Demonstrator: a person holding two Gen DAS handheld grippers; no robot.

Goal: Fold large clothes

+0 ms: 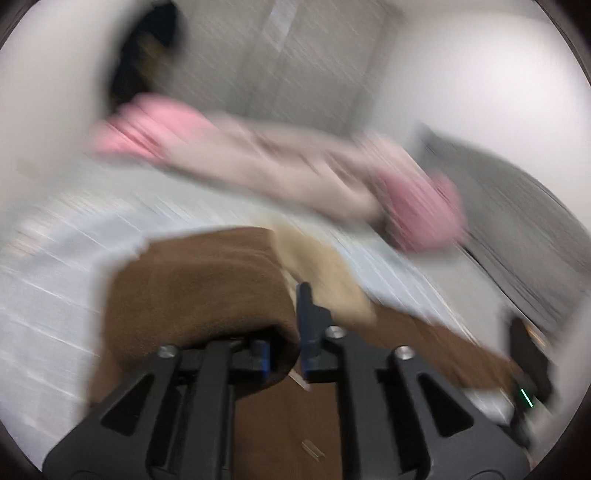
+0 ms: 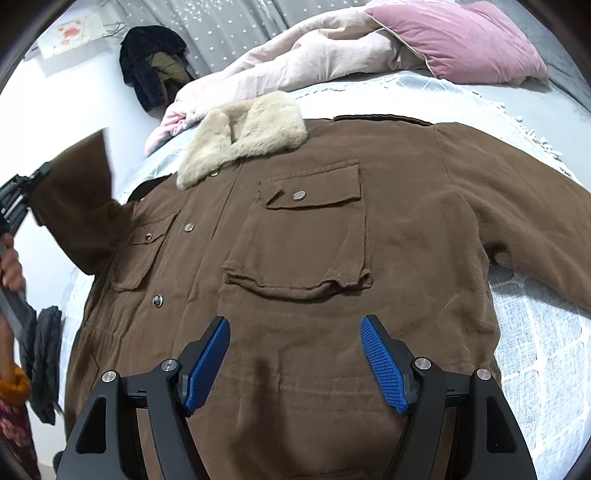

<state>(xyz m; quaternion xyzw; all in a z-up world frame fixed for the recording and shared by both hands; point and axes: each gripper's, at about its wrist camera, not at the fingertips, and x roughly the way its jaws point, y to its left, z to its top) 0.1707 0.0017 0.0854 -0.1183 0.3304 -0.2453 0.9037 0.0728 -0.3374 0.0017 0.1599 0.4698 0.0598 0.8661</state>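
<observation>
Jaws of my left gripper (image 1: 284,350) clamp the brown jacket's sleeve (image 1: 199,288), lifted at nine o'clock. Right gripper (image 2: 295,363) gapes wide, empty, above the jacket (image 2: 314,240), whose fur collar (image 2: 243,136) lies toward twelve.

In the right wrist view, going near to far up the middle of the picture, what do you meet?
Open right claw → large flapped chest pocket of the brown corduroy jacket → cream fur collar → pale pink quilt → grey star-dotted curtain.

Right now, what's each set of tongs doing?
Left tongs: shut on the brown jacket sleeve.
Right tongs: open, empty, above the jacket body.
</observation>
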